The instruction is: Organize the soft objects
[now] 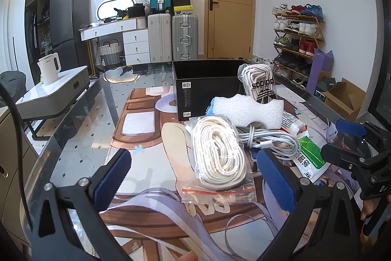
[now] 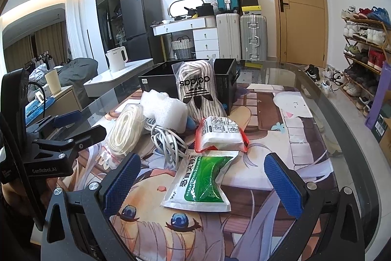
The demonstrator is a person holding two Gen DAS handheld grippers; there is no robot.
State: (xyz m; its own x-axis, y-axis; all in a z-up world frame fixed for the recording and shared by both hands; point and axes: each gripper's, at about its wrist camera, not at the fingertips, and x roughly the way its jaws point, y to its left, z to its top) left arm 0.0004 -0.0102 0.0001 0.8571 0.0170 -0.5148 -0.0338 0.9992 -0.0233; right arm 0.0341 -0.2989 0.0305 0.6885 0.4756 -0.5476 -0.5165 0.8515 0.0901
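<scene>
A clear zip bag of white laces [image 1: 218, 154] lies on the printed mat between my left gripper's [image 1: 195, 177] open fingers; it also shows in the right wrist view [image 2: 124, 131]. Behind it lie a coiled white cable [image 1: 268, 140], white foam wrap [image 1: 249, 110], and an adidas lace bag [image 1: 260, 82] leaning on an open black box [image 1: 205, 89]. My right gripper [image 2: 202, 180] is open, with a green-and-white sachet [image 2: 202, 181] lying between its fingers. A red-edged white packet [image 2: 221, 133] lies beyond the sachet.
The round glass table [image 2: 325, 99] carries an anime-print mat [image 2: 288, 129]. A kettle [image 1: 50, 67] stands on a side unit at left. Suitcases, a door and a shoe rack [image 1: 297, 38] line the far wall. Cardboard boxes sit on the floor at right.
</scene>
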